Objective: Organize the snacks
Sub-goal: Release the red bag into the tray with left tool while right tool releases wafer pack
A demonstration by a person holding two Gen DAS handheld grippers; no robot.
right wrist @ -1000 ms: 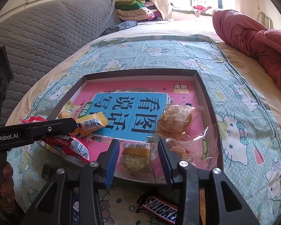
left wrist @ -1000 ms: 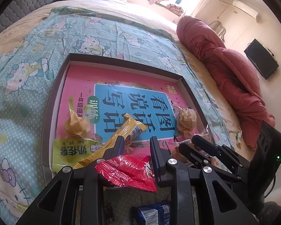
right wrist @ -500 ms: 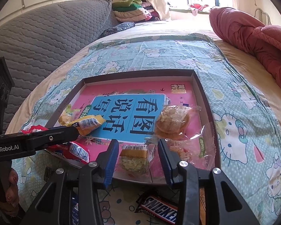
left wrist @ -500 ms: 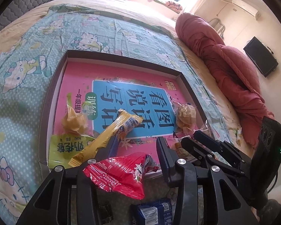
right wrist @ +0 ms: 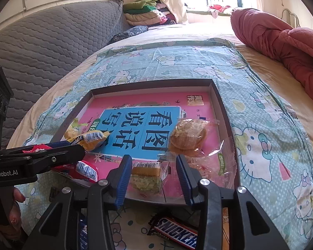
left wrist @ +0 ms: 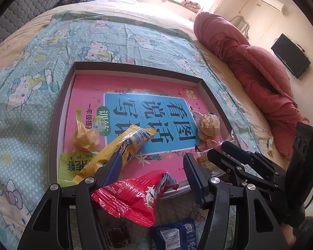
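Through the left wrist camera my left claw (left wrist: 152, 163) stood open, its blue pads spread with nothing gripped. The red snack packet (left wrist: 133, 193) lay low in the centre of the frame, draped over the near rim of the shallow box (left wrist: 60, 104), its crinkled foil bunched and its lower end spilling onto the bedsheet (left wrist: 27, 77). Only this view showed the dark brown sweet (left wrist: 116, 232) and the blue packet (left wrist: 175, 236) at the bottom edge, both cut off by the frame.

Through the right wrist camera my right claw (right wrist: 154, 170) was open too, the wrapped sandwich cake (right wrist: 148, 177) lying in the gap between its pads, inside the box; I could not tell whether either pad touched it. At lower left the red packet was mostly hidden behind the other claw's arm. Only here did the Snickers bar (right wrist: 175, 232) appear, at bottom centre, partly covered by the claw frame. The clear-wrapped round cakes (right wrist: 187, 135) sat right of centre.
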